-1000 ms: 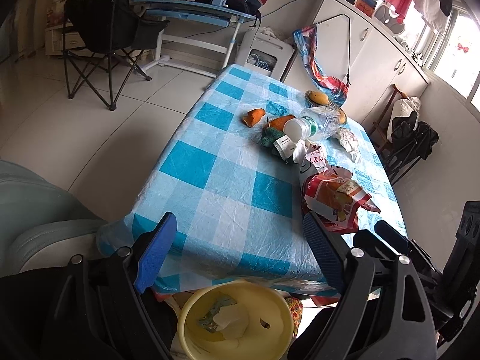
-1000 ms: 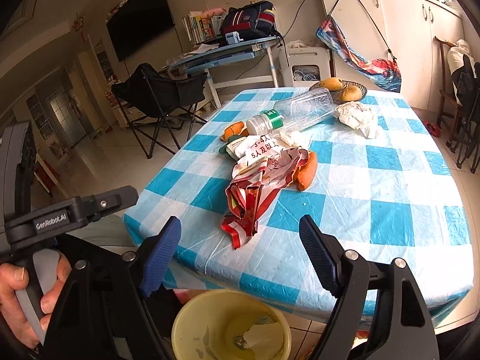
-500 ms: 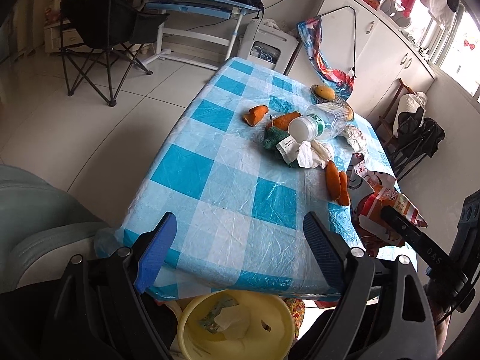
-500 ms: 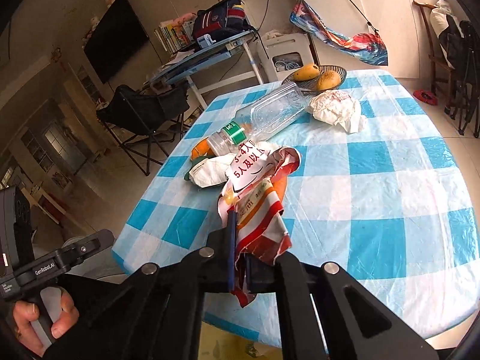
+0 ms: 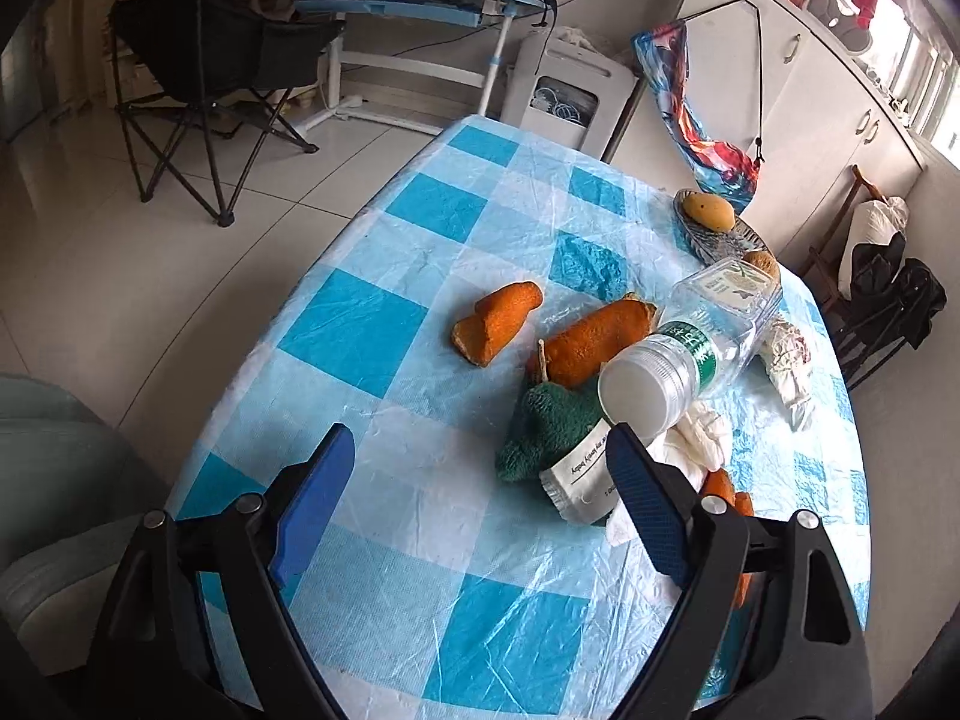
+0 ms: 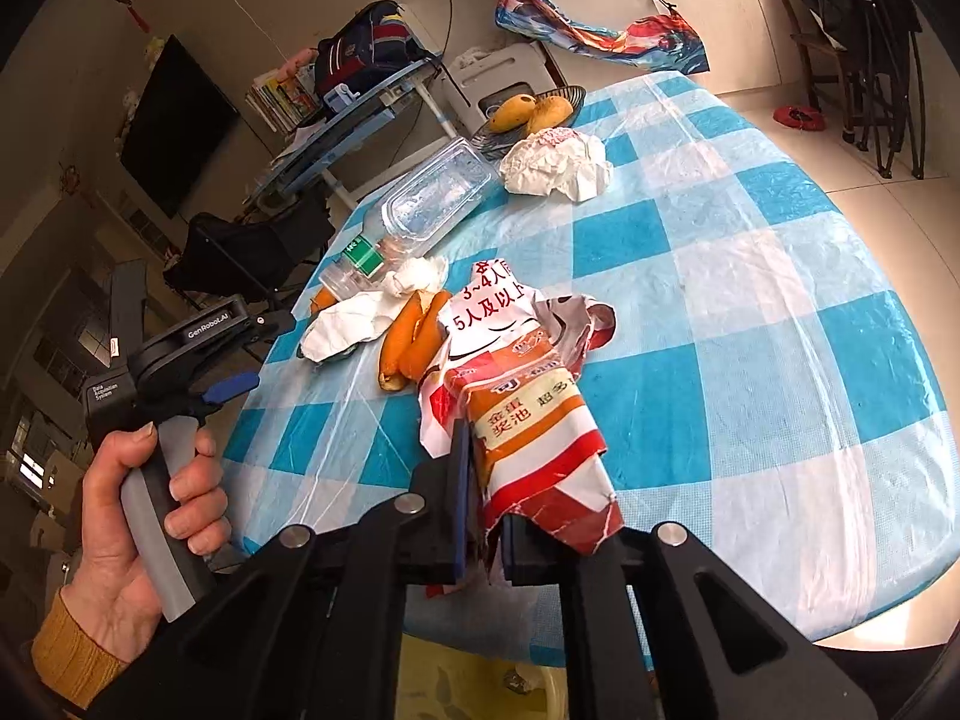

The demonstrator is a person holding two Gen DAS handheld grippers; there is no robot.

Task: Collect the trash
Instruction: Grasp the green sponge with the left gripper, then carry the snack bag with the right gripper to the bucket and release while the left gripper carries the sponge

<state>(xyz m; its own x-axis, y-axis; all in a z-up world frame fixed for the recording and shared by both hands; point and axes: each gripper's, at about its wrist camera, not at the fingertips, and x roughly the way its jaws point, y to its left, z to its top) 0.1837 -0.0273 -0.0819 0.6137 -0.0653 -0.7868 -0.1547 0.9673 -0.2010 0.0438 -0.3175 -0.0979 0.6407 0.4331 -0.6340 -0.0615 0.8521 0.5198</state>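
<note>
My right gripper [image 6: 483, 516] is shut on a red, orange and white snack wrapper [image 6: 522, 402] and holds it over the near edge of the blue checked table [image 6: 750, 312]. My left gripper [image 5: 474, 504] is open and empty above the table's near part, just short of a pile: a green cloth [image 5: 546, 426], a white packet [image 5: 585, 471], a clear plastic bottle [image 5: 690, 348] lying on its side, and orange peels [image 5: 498, 321]. A crumpled white paper [image 6: 555, 165] lies further back. A yellow bin [image 6: 480, 684] shows below the table edge.
A dish with mangoes [image 6: 531, 111] stands at the table's far end. White tissue [image 6: 372, 315] and orange peel [image 6: 414, 333] lie beside the wrapper. A folding chair [image 5: 204, 84] and a desk [image 5: 408, 0] stand beyond the table. Dark chairs [image 5: 882, 306] stand at the right.
My right gripper shut on the snack wrapper and lifted it off the table toward the near edge. My left gripper moved forward over the table toward the pile, staying open.
</note>
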